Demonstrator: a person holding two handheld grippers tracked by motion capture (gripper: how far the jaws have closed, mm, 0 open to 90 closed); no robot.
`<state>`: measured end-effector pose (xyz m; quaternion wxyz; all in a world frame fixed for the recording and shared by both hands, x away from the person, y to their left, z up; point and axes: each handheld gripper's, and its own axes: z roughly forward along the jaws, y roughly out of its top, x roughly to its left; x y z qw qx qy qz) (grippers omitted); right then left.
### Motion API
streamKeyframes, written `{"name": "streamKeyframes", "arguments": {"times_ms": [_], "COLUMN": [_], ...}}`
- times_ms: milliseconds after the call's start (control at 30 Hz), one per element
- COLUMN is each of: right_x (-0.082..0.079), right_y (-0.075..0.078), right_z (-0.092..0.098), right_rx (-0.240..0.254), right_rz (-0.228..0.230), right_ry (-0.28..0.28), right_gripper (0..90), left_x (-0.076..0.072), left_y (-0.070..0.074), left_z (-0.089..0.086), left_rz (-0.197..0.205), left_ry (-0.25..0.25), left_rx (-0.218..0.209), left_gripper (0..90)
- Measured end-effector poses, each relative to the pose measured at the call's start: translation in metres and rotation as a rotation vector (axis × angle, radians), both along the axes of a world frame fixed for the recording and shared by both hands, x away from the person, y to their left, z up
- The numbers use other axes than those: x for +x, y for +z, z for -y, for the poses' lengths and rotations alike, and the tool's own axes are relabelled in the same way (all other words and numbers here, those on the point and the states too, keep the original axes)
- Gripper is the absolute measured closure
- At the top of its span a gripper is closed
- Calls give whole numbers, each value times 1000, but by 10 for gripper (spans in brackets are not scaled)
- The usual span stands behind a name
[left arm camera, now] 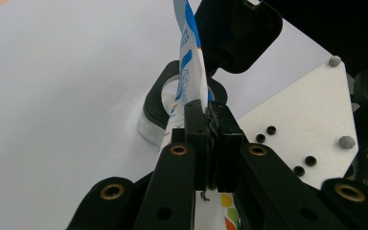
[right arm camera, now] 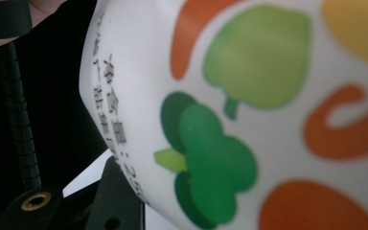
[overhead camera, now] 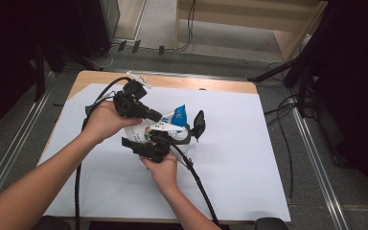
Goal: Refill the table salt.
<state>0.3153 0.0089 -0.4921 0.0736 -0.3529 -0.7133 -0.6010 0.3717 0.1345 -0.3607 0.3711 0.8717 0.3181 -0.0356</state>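
Near the centre of the high view, your left gripper (overhead camera: pixel 159 116) is fully closed on the thin top edge of the white pouch (overhead camera: pixel 175 120), and your right gripper (overhead camera: pixel 191 136) grips its printed body half-open. If you pull apart too suddenly, the edge may slip out of the jaws or the pouch may tear wrongly and spill on the white sheet (overhead camera: pixel 249 158).

Open white sheet (overhead camera: pixel 249 158) all around the pouch (overhead camera: pixel 179 116).
Wide bare room right of, behind and in front of the pouch; blocked just left and in front by both grippers, hands and trailing cables.
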Motion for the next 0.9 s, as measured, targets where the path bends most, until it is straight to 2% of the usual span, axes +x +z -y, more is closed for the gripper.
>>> {"name": "streamKeyframes", "arguments": {"times_ms": [600,800,900], "right_x": [-1,0,1], "right_y": [-2,-3,-4], "right_z": [2,3,4], "right_rx": [-5,12,28], "right_rz": [-2,-13,-34], "right_ry": [-9,-11,-12], "right_gripper": [611,614,614], "left_x": [1,0,0], "left_y": [-3,-2,-2], "left_z": [1,-1,-2], "left_rz": [0,2,5], "left_ry": [-7,-3,1], "left_rx": [-4,-12,-18], "left_gripper": [876,874,876]}}
